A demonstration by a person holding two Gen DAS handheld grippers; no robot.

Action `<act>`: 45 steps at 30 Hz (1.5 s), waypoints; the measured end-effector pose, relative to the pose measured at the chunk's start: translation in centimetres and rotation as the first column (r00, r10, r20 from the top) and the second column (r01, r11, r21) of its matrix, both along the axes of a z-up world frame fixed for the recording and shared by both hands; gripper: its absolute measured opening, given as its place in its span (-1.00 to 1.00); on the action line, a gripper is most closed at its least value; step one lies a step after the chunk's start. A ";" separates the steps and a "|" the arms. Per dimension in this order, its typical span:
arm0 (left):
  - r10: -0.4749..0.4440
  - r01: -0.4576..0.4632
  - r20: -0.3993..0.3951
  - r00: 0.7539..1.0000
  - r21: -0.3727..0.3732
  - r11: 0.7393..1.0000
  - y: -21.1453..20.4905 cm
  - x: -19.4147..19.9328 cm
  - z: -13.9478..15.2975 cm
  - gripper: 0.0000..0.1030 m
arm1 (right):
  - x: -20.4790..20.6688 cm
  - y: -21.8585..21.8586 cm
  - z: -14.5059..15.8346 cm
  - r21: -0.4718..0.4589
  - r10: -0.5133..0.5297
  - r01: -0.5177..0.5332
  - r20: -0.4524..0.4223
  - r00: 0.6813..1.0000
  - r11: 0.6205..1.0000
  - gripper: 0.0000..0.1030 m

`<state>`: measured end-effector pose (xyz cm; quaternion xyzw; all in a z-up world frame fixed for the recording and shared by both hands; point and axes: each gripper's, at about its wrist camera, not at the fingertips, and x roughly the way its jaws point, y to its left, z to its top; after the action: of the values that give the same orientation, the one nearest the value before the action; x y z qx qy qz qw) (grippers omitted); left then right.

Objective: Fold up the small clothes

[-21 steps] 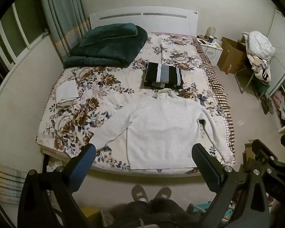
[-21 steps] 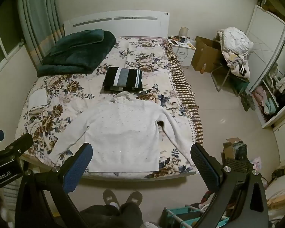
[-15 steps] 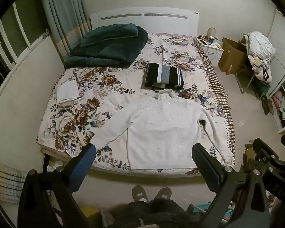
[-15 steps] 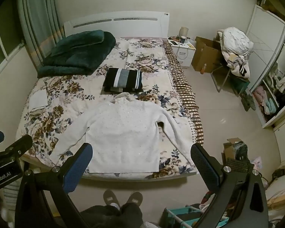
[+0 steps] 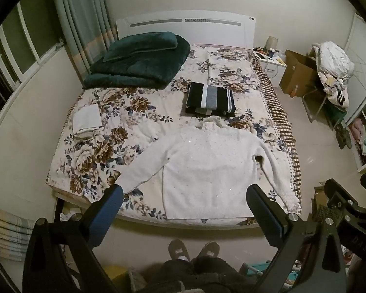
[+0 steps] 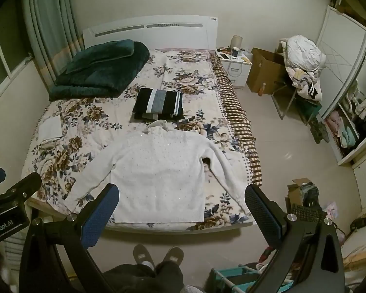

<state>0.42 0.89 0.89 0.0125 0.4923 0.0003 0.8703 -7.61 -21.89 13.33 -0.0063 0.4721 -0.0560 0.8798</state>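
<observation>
Left gripper (image 5: pixel 183 195): jaws spread wide, holding nothing, raised well clear of the bed (image 5: pixel 68 146). Right gripper (image 6: pixel 181 195): likewise released and empty. Directly ahead of both, the white sweater (image 5: pixel 207 168) lies flat at the bed's near edge, sleeves spread out, no fold yet made. Beyond it sits a striped garment (image 5: pixel 209 99), folded; judged finished. Remaining: fold sleeves inward, then the sweater's body.
</observation>
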 end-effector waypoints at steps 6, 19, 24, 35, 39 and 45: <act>0.007 -0.007 0.007 1.000 0.003 1.000 0.4 0.7 0.9 1.00 | 0.0 -0.1 0.0 0.004 0.000 0.000 0.001 1.000 1.000 1.00; 0.009 -0.009 0.013 1.000 0.003 1.000 -0.3 0.5 1.6 1.00 | -0.1 0.0 0.1 0.004 0.001 -0.001 0.004 1.000 1.000 1.00; 0.009 -0.009 0.015 1.000 0.003 1.000 -0.3 0.5 1.8 1.00 | -0.1 0.0 0.2 0.004 0.002 -0.002 0.005 1.000 1.000 1.00; 0.008 -0.008 0.018 1.000 0.001 1.000 -0.4 0.3 1.7 1.00 | -0.4 0.2 0.5 0.003 0.002 -0.002 0.009 1.000 1.000 1.00; 0.009 -0.009 0.021 1.000 -0.001 1.000 -0.3 0.3 1.8 1.00 | -0.5 0.2 0.6 0.003 0.003 -0.003 0.011 1.000 1.000 1.00; 0.010 -0.010 0.026 1.000 -0.003 1.000 -0.3 0.3 1.9 1.00 | -0.6 0.2 0.7 0.002 0.003 -0.003 0.012 1.000 1.000 1.00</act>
<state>0.73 0.58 2.80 0.0089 0.4811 0.0040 0.8766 -8.18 -21.65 14.02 -0.0056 0.4669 -0.0544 0.8826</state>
